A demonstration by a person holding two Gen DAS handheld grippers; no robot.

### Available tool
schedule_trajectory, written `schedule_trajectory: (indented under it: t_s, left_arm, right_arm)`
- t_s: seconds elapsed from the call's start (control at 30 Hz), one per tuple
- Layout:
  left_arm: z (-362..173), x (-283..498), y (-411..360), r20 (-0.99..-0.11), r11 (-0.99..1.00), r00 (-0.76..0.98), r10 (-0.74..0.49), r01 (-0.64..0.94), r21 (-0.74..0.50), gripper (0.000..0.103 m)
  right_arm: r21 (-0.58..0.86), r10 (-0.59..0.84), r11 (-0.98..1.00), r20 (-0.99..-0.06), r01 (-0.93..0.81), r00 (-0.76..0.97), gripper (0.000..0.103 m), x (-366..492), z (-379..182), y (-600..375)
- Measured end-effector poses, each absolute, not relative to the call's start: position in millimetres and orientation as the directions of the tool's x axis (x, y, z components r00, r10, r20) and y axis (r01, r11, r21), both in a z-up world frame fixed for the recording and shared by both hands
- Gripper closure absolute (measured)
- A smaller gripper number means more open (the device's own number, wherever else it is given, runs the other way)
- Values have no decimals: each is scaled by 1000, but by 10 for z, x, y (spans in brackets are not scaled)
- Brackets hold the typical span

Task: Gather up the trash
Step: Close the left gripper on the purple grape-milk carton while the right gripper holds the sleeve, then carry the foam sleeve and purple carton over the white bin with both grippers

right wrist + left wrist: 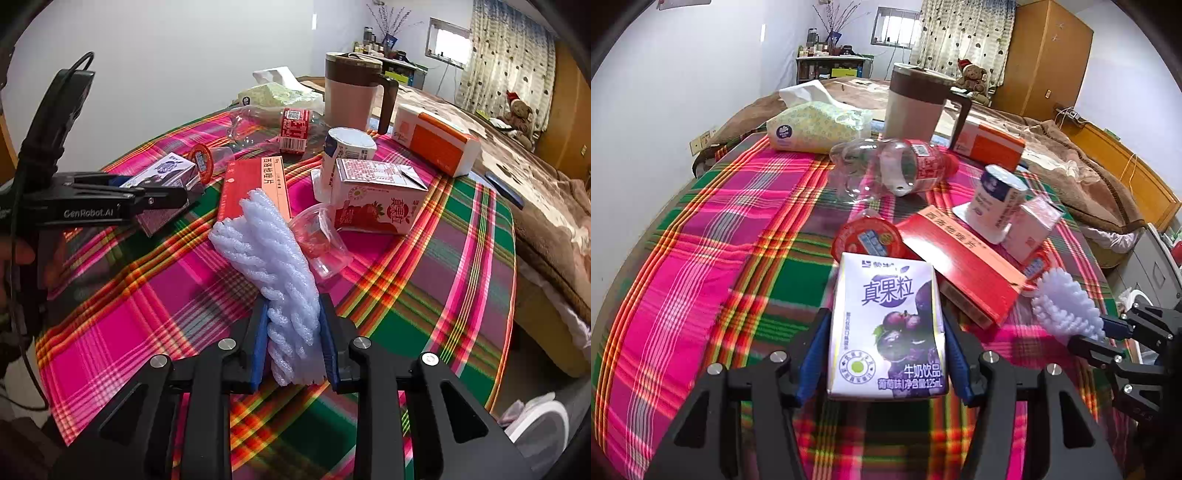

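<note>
Left tool [884, 354] clenched on one purple milk carton [886, 325], just in front of the red box [960, 262]. Right tool [293, 341] clenched on one white foam net [273, 251], right of that box. Beyond the box on the desk [701, 258]: one bottle [886, 166], one yogurt cup [995, 203], one strawberry carton [376, 195], one jug [916, 103].

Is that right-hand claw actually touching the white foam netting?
Touching. The right wrist view shows the right gripper with both blue pads pressed against the white foam netting, squeezing it between them.
</note>
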State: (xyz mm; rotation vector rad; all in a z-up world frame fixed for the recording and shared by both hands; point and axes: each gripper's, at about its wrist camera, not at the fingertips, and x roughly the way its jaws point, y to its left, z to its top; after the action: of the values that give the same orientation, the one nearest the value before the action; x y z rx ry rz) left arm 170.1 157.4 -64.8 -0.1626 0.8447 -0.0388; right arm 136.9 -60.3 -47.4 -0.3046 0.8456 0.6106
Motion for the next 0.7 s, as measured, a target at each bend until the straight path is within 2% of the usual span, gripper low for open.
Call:
schedule_trajectory:
  t_s: [0.4, 0.7]
  left_arm:
    - [-408, 1359, 1187, -710, 991, 693, -122, 49, -123, 44]
    - [-222, 1174, 693, -684, 983, 706, -182, 143, -114, 44]
  right_arm:
    - [80, 402, 854, -731, -515, 552, 77, 1103, -327, -896]
    - [65, 332, 912, -697, -406, 635, 77, 886, -150, -1300]
